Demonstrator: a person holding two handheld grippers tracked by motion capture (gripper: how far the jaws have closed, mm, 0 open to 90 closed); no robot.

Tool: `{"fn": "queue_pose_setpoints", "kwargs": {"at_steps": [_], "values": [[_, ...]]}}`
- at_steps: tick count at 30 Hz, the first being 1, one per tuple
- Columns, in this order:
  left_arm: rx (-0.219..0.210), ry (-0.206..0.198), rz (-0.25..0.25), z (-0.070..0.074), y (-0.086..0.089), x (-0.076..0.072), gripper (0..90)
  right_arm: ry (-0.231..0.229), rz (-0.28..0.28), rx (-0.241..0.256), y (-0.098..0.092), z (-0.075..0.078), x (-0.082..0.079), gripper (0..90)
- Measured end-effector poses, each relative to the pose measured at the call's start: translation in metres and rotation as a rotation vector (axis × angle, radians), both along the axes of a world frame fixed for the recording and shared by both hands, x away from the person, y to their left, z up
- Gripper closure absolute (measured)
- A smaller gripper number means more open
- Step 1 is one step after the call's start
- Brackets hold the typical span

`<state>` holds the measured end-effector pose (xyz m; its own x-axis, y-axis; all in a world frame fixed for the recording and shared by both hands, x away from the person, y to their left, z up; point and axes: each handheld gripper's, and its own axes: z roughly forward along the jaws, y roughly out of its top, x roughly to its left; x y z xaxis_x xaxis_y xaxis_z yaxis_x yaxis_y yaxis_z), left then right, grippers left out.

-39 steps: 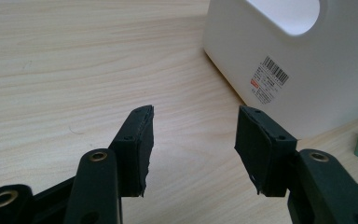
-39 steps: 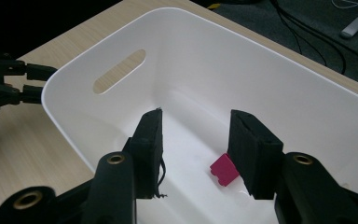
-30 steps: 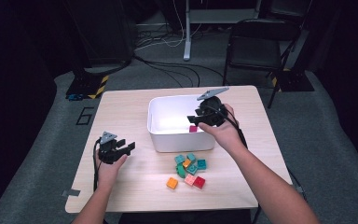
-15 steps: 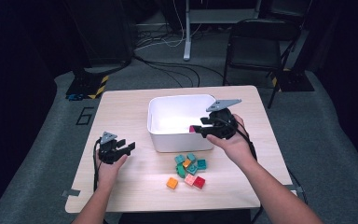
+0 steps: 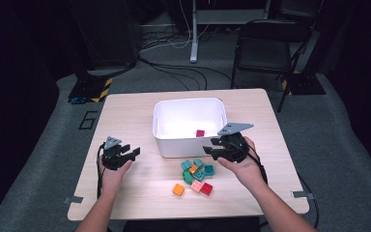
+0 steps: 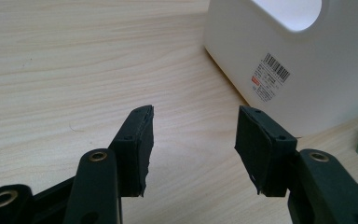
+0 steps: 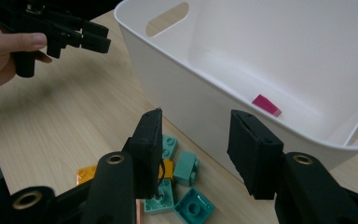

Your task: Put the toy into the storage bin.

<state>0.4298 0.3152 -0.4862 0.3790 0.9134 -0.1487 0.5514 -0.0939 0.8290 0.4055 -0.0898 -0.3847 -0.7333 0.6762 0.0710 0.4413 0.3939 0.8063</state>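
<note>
The work in hand is moving bricks [image 5: 196, 175] from the surface [image 5: 135, 111] into the white bin [image 5: 189, 124]. The bin stands at the centre of the surface, its long side facing the person, so both hands can reach it. One magenta brick [image 5: 200, 133] lies on the bin floor, toward the near right corner. The loose bricks form a small cluster just in front of the bin's near wall: teal ones at the far side, an orange one [image 5: 178, 189] at the near left, a pink one and a red one [image 5: 206, 188] at the near edge. The right tongs [image 5: 215, 147] hang above the surface just right of the cluster, next to the bin's near right corner. Their jaws stand wide apart and hold nothing; the right gripper view shows bare pads with the teal bricks [image 7: 186, 169] below and between them, a pose that suits a descent onto the pile. The left tongs [image 5: 129, 152] rest low over the surface, well left of the bin, jaws also spread and empty; the left gripper view shows bare wood between the pads and the bin's labelled wall [image 6: 270, 77] at far right. This parked position likely leaves the cluster free for the right hand.
</note>
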Motion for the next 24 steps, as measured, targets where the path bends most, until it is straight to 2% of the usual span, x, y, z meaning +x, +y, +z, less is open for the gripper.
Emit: {"fn": "queue_pose_setpoints", "kwargs": {"at_steps": [4,9,13,18,24], "values": [[-0.003,-0.004,0.005,0.000,0.000,0.000,46.4,0.028,-0.015,-0.002,-0.003,-0.022,-0.001,54.7],[-0.002,-0.004,0.005,0.000,0.000,0.000,46.4,0.032,-0.016,-0.014,-0.003,-0.037,-0.004,54.6],[0.001,0.001,0.002,0.000,0.000,0.000,46.4,0.020,-0.004,-0.049,0.001,-0.050,-0.006,55.3],[0.002,0.002,0.002,0.000,0.000,0.000,46.4,0.024,0.002,-0.059,0.007,-0.063,-0.010,55.7],[0.001,-0.002,0.005,-0.001,0.000,0.000,46.4,0.053,0.037,-0.049,0.022,-0.079,-0.012,55.6]]}}
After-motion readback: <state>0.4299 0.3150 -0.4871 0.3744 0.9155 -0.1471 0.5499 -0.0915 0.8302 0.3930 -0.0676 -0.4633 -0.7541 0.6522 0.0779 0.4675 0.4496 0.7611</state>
